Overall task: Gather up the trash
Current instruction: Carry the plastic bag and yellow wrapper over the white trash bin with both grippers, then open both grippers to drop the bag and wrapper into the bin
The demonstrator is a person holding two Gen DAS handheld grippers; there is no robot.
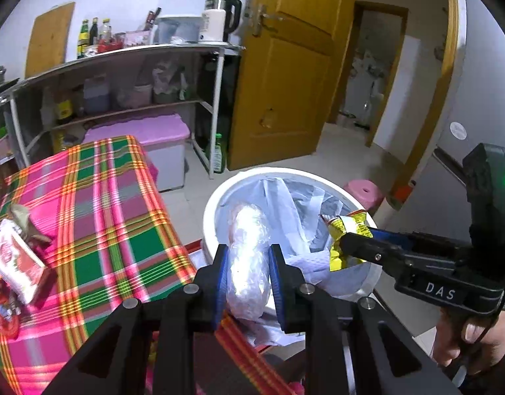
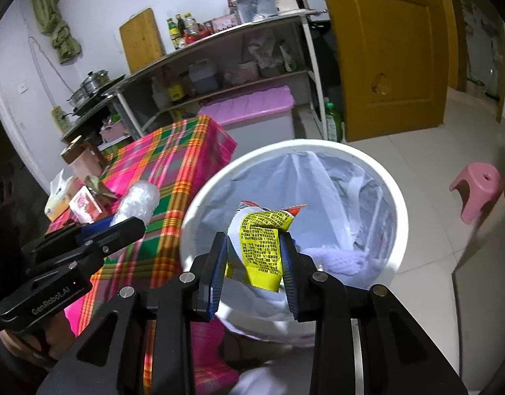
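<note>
My two wrist views both look steeply down along their own fingers, close above the white bin [image 1: 216,204] [image 2: 397,210]. Shared: bin, plaid tablecloth [image 1: 97,197] [image 2: 176,164], shelf rack [image 1: 216,75] [image 2: 311,52], yellow door [image 1: 285,65] [image 2: 384,49]. Each view catches the other gripper.

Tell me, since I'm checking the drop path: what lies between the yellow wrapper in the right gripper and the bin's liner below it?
Nothing. In the right wrist view the yellow wrapper, clamped in the right gripper, hangs over the white bin with only open air above the liner.
</note>
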